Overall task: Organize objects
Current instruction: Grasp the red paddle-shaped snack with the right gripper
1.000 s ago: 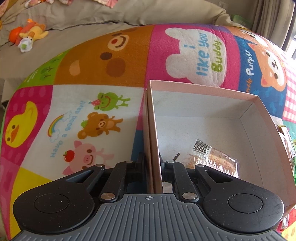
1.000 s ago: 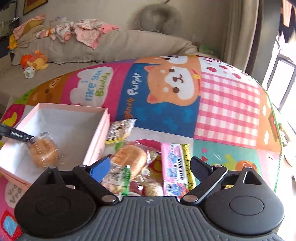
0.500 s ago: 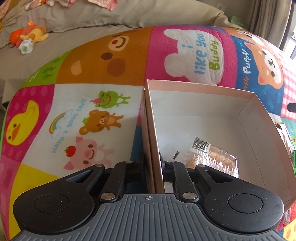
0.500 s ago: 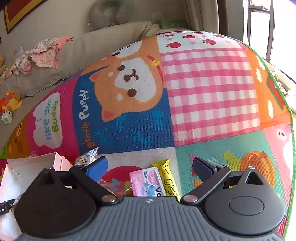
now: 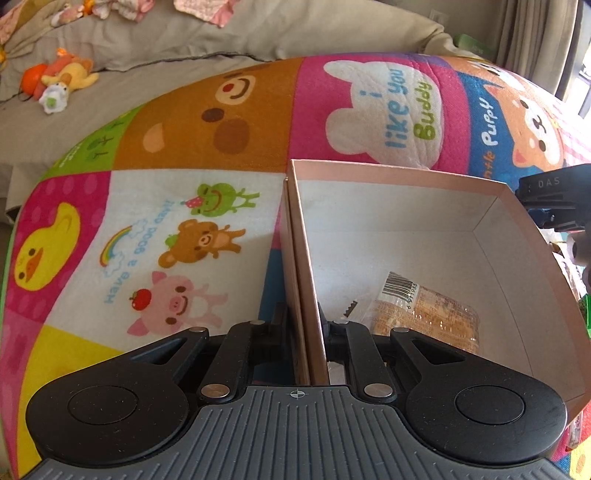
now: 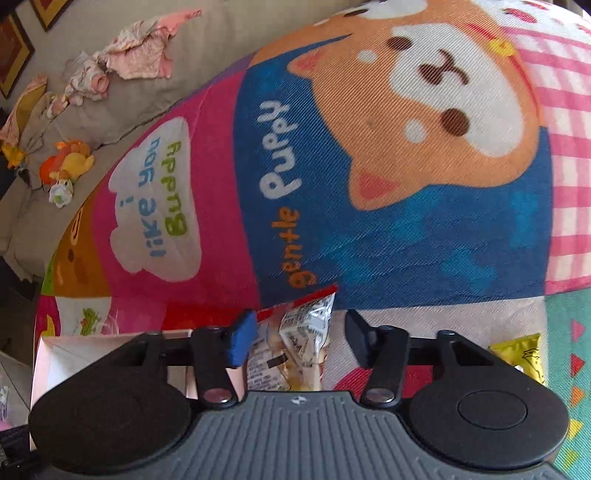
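Observation:
My left gripper (image 5: 304, 319) is shut on the near left wall of the pink cardboard box (image 5: 406, 173), which sits on the cartoon play mat. One wrapped pastry (image 5: 424, 310) with a barcode lies inside the box. My right gripper (image 6: 299, 336) hangs low over a clear snack packet (image 6: 306, 325) with a red top edge, just right of the box corner (image 6: 92, 343). Its jaws are closing with the packet between them. The blue left pad (image 6: 240, 339) touches the wrapper and the right finger stands clear of it. In the left wrist view the right gripper (image 5: 554, 199) shows beyond the box's right wall.
A yellow snack packet (image 6: 524, 354) lies on the mat right of my right gripper. Behind the mat is a beige sofa (image 5: 258, 33) with plush toys (image 5: 62, 77) and crumpled clothes (image 6: 136, 59).
My right gripper dropped lower and swung left from the pink and yellow packets to the clear packet by the box, and its jaws narrowed. The left gripper kept its hold on the box wall.

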The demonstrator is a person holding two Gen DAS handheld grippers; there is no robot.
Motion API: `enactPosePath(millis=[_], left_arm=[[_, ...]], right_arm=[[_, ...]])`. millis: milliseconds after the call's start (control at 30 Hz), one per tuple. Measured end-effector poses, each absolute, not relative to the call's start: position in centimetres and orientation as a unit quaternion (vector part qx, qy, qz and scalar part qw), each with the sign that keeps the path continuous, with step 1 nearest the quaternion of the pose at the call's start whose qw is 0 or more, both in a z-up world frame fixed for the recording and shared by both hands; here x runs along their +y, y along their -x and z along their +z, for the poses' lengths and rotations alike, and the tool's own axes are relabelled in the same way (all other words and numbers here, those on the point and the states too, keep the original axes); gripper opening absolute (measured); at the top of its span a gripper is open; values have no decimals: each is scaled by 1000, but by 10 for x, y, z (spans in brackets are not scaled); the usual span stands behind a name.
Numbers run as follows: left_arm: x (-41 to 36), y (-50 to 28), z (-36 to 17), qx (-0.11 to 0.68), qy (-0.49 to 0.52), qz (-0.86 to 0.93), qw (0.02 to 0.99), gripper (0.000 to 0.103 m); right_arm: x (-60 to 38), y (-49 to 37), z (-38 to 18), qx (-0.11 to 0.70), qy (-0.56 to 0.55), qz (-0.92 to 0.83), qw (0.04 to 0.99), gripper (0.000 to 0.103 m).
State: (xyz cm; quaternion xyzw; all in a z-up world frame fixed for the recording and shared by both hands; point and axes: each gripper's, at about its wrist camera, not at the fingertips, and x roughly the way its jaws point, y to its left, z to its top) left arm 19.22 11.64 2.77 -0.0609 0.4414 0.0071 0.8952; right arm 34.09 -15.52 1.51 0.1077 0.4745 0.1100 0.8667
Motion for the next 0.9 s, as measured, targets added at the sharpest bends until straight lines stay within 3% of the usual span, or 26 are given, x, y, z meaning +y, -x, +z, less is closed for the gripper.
enactPosePath(millis=[333,467,567,600,833,900], left_arm=[[115,-192,27,435,64,-3,898,14],[115,-190,27,434,74,-1,898,14],[112,-188,26,432,71,-7,899,14],[111,-188,26,432,70,-9,899,14],[111,-190,26,435,70,-17,898,14],[111,-190,26,435,71,-15,897,14]], right_arm=[[-199,-281,29,475,-50,88,874,36],[-215,-251,41,455,7,59,889,30],[-223,-221,56,426,45,62,902,32],[-224,-209,61,415,55,69,906,34],[-218,-118,64,400,43,145,904,83],[-210,-100,51,415,31,149,897,87]])
